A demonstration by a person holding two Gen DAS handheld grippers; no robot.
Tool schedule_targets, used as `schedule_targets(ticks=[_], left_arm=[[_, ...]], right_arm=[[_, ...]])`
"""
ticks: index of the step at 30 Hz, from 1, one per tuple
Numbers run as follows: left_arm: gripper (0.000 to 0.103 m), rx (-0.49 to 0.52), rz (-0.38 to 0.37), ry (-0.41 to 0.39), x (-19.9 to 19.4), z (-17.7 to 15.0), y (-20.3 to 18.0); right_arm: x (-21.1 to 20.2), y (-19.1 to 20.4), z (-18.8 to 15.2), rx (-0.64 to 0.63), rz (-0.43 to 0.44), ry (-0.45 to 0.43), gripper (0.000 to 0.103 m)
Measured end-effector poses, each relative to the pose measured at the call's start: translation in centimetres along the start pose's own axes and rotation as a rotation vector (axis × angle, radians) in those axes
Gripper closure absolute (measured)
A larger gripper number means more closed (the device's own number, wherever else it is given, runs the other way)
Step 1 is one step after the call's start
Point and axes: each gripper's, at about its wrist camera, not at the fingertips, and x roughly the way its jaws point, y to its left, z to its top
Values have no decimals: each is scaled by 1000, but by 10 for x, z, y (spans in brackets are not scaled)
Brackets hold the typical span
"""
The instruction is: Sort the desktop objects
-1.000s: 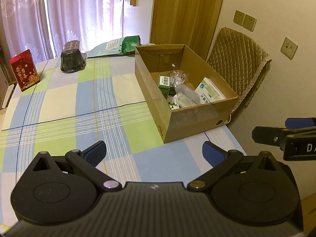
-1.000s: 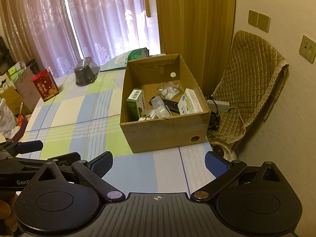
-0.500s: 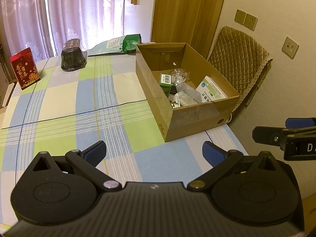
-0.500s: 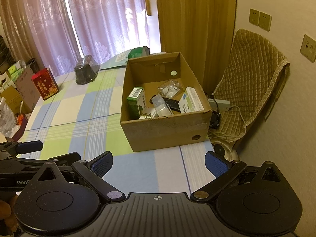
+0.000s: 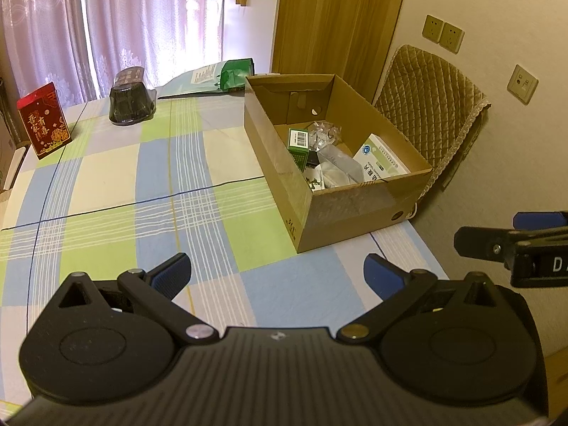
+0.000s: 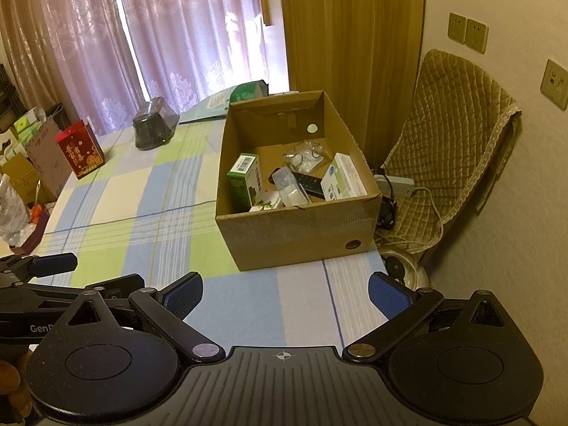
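Not much has changed from a second ago: both views have drifted a little so the cardboard box sits slightly further along the table, and everything inside it looks the same as before. The left gripper hangs over the near edge of the checked tablecloth with its blue pads spread wide and nothing between them. Same deal for the right gripper, fingers apart, empty, just right of the left one; you can see its tip poking into the left wrist view.

The box is at the right end of the table and holds a green carton standing against its left wall, a white medicine box leaning on the right wall, a black remote between them, a clear plastic case and a crinkly clear bag toward the back.

Still out on the cloth at the far end: a red box standing upright, a dark plastic container and a green pouch lying flat behind the box. A quilted chair is beside the table on the right, a power strip with cables at its foot
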Motion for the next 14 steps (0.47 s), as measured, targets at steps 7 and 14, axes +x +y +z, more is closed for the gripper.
schedule_targets(ticks=[7, 14], left_arm=[[1, -1, 0, 1, 0, 1, -1], [1, 4, -1, -17, 0, -1, 0]], right_arm=[[1, 0, -1, 1, 1, 3, 1], [2, 0, -2, 3, 2, 6, 1]])
